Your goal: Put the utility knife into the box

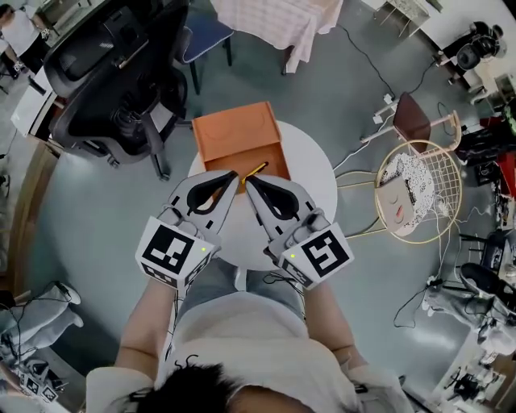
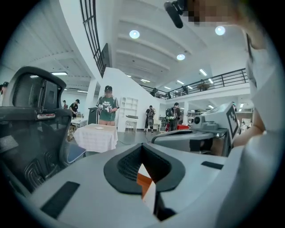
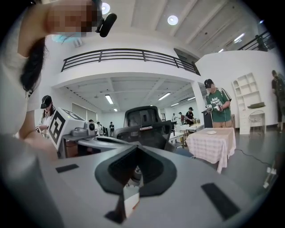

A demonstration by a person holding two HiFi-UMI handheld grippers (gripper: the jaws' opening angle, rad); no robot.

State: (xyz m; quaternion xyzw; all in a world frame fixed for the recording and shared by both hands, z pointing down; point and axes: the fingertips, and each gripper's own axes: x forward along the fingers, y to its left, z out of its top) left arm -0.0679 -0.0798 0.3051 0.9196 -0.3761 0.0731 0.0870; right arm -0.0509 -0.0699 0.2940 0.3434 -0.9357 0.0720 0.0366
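Note:
An orange box (image 1: 239,137) stands at the far side of the round white table (image 1: 318,173). The utility knife (image 1: 256,169), thin, yellow and black, lies slanted at the box's near edge. My left gripper (image 1: 234,176) and right gripper (image 1: 248,182) hover side by side over the table, their tips just short of the knife. Both are shut with nothing in them. In the left gripper view, the left gripper (image 2: 143,147) shows a sliver of the orange box (image 2: 144,180) through the gap between its pads. The right gripper (image 3: 136,150) points toward an office chair; the knife is hidden there.
A black office chair (image 1: 113,81) stands left of the table and a wire chair (image 1: 419,193) to its right. A table with a checked cloth (image 1: 274,20) is beyond the box. Cables lie on the floor. Several people stand far off in both gripper views.

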